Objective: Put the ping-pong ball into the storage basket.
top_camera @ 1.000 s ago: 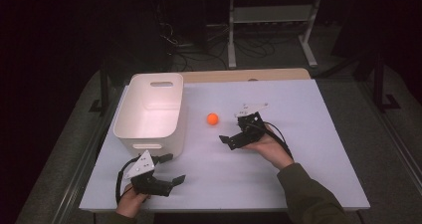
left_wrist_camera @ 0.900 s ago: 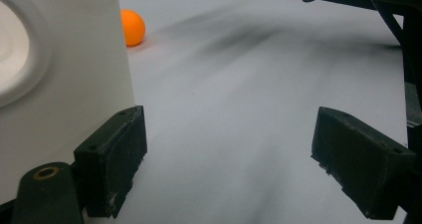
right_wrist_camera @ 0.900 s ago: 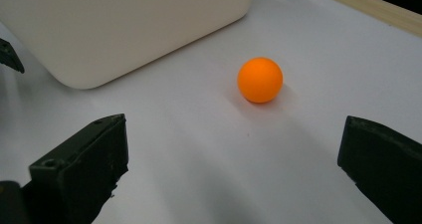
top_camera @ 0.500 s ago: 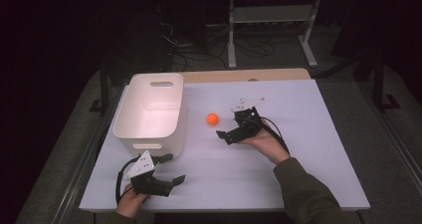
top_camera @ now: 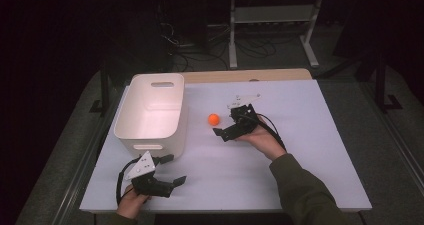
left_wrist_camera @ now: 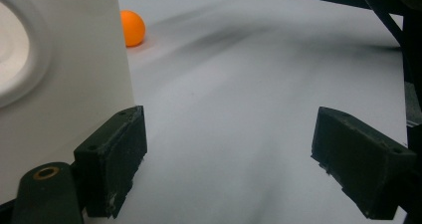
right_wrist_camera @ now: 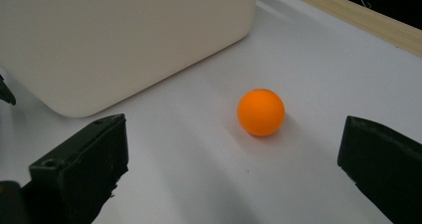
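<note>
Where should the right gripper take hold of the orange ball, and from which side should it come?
Probably across its widest middle: the orange ball is round and lies free on the table, apart from the white bin. The right gripper, jaws open, already faces it from the side away from the bin; go straight forward and close.

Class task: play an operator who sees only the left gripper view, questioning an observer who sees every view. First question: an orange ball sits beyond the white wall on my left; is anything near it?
Observer: Yes. The right gripper is close to the orange ball, its fingers spread wide and the ball ahead, between them.
Operator: Is it touching the ball?
Observer: No, bare table shows around it.
Operator: What is that white wall?
Observer: One side of an open white bin with a handle slot; what shows of its inside is empty.
</note>
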`<state>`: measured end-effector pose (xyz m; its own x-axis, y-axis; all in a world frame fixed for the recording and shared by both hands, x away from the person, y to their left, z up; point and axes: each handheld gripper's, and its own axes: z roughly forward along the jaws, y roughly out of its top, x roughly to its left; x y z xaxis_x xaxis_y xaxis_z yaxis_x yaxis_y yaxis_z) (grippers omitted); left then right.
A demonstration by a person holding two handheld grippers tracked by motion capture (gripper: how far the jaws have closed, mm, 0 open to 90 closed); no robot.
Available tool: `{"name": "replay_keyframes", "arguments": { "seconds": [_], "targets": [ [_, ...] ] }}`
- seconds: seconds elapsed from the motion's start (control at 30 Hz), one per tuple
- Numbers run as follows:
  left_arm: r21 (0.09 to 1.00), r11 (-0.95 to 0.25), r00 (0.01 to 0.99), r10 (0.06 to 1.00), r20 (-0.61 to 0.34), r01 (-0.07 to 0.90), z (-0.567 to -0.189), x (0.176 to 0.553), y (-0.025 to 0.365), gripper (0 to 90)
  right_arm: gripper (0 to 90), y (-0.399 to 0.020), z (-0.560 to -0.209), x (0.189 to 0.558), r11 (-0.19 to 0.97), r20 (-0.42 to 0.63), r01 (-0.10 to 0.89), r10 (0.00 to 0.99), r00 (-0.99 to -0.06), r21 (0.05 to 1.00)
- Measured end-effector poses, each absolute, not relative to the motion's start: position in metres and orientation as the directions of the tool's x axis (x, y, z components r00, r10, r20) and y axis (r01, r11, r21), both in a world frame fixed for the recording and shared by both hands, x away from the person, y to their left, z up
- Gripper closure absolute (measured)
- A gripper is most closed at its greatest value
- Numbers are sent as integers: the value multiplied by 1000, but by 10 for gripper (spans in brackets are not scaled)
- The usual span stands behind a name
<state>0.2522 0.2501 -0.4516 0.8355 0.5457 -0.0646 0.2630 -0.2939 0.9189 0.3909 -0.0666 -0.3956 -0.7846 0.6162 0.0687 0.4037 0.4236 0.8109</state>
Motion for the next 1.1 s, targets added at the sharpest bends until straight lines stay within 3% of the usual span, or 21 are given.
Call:
{"name": "replay_keyframes", "arguments": {
  "seconds": [1.1],
  "targets": [
    [920, -293, 836, 546, -62, 260, -452, 252, 250, 141, 0, -41, -394, 421, 432, 62, 403, 617, -785, 807]
  ]
}}
